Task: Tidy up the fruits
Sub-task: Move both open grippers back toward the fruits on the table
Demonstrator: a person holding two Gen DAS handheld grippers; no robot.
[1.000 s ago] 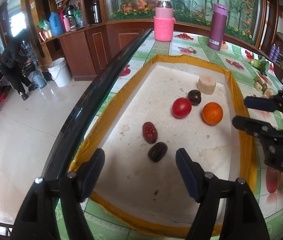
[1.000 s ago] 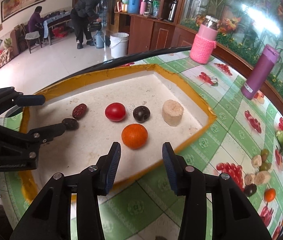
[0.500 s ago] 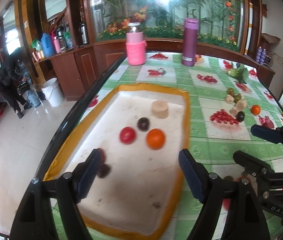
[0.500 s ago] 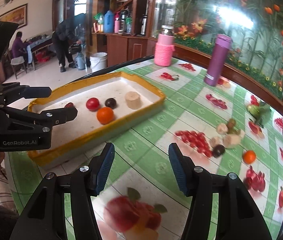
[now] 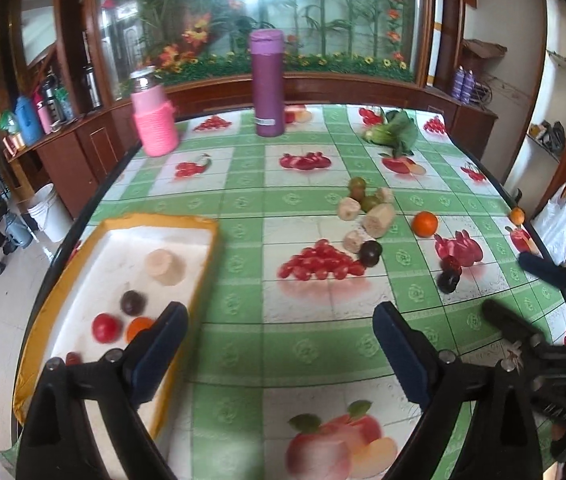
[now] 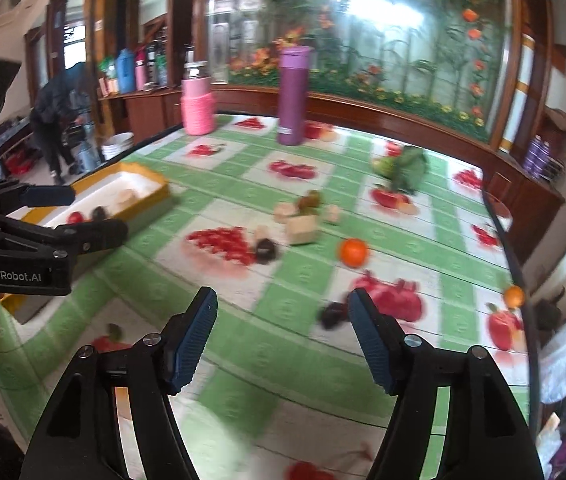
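A yellow-rimmed white tray at the left holds a red tomato, a dark plum, an orange and a pale banana piece; it also shows in the right wrist view. Loose fruit lies mid-table: banana pieces, green fruits, a dark plum, an orange and a dark date. In the right wrist view the orange and the date are blurred. My left gripper is open and empty. My right gripper is open and empty, just before the date.
A pink-sleeved jar and a purple flask stand at the table's far side. A leafy green vegetable lies far right. A small orange sits at the right table edge. A person stands beyond the table.
Both grippers have swung right, away from the tray and toward the loose fruit mid-table. The right gripper has come closer to the date. Both stay open and empty.
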